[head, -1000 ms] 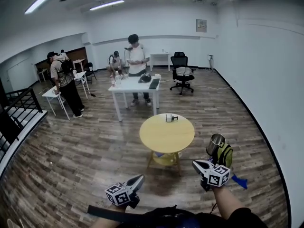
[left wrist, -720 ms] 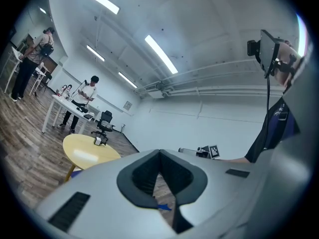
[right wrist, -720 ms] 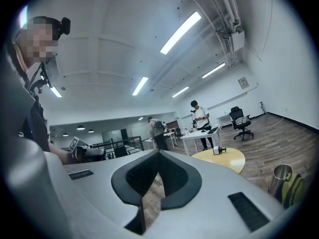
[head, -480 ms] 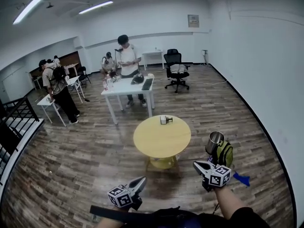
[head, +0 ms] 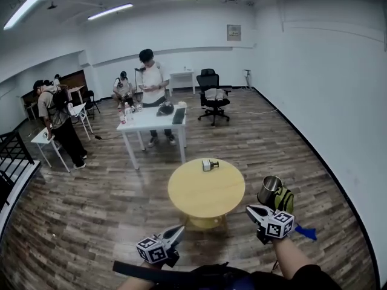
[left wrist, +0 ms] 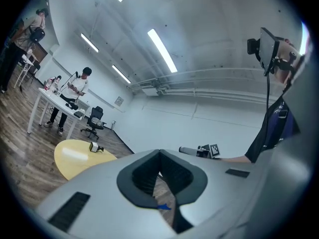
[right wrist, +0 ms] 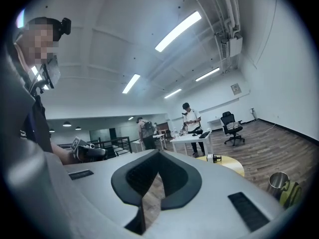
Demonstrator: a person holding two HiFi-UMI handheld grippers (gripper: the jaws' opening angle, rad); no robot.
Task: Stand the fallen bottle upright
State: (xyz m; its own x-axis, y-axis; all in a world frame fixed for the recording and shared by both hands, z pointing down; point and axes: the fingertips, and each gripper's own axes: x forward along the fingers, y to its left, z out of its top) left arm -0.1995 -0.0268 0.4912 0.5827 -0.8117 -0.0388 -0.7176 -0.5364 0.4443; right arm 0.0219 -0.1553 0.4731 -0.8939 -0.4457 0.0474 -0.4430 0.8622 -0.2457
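Wood-floored room, round yellow table (head: pixel 205 195) bearing fallen bottle (head: pixel 209 165), left tool (head: pixel 179 229), right tool (head: pixel 250 209), both pressed together

White walls (head: pixel 314 71), wood-plank floor (head: pixel 91 204), round yellow table (head: pixel 205 193), white desk (head: pixel 143 121), ceiling strip lights (head: pixel 110 11).

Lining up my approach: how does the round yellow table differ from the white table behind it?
The round yellow table is nearer and looks lower; the white table is rectangular on tall thin legs. The yellow one carries only a small bottle lying on its side near its far edge; the white one holds several items, and a person stands at it. Both stand on the wood floor.
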